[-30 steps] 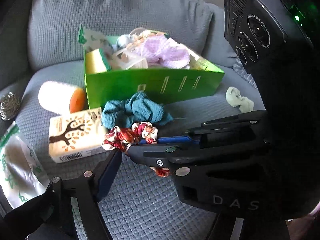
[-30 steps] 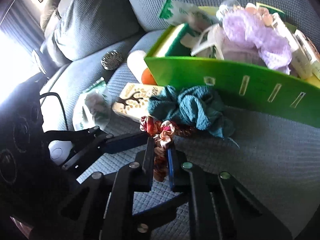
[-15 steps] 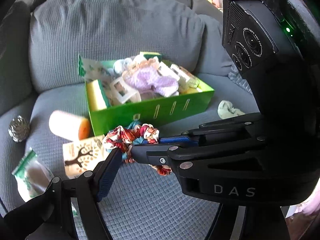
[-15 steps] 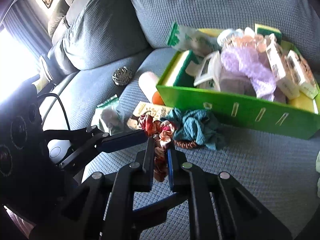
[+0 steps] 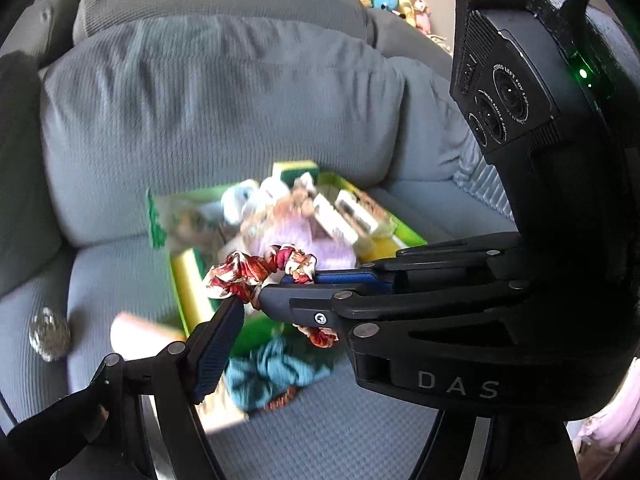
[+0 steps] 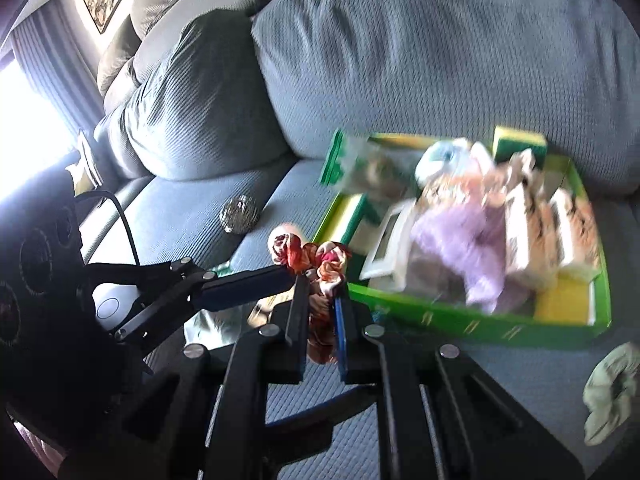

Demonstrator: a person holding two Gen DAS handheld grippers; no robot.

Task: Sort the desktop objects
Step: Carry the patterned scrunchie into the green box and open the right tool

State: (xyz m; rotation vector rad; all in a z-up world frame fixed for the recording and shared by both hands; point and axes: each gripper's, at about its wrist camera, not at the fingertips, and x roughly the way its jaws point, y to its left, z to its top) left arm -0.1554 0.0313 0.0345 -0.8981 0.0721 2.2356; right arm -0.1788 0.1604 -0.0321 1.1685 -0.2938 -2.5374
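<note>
My right gripper [image 6: 320, 304] is shut on a red and white patterned scrunchie [image 6: 316, 260] and holds it in the air, in front of a green box [image 6: 472, 320] full of packets and a purple cloth. In the left wrist view the right gripper [image 5: 288, 284] crosses the frame from the right with the scrunchie [image 5: 260, 268] at its tip. My left gripper is open; only its left finger [image 5: 216, 340] shows, close below the scrunchie, and it also shows in the right wrist view [image 6: 248, 284].
All lies on a grey sofa seat. A teal scrunchie [image 5: 276, 372] and a carton lie in front of the box. A metal scourer ball [image 6: 240, 214] sits at the left, a pale green scrunchie [image 6: 608, 392] at the right. Back cushions rise behind.
Both grippers have risen well above the seat, the right one carrying the patterned scrunchie up from beside the teal one. The box now sits lower in both views.
</note>
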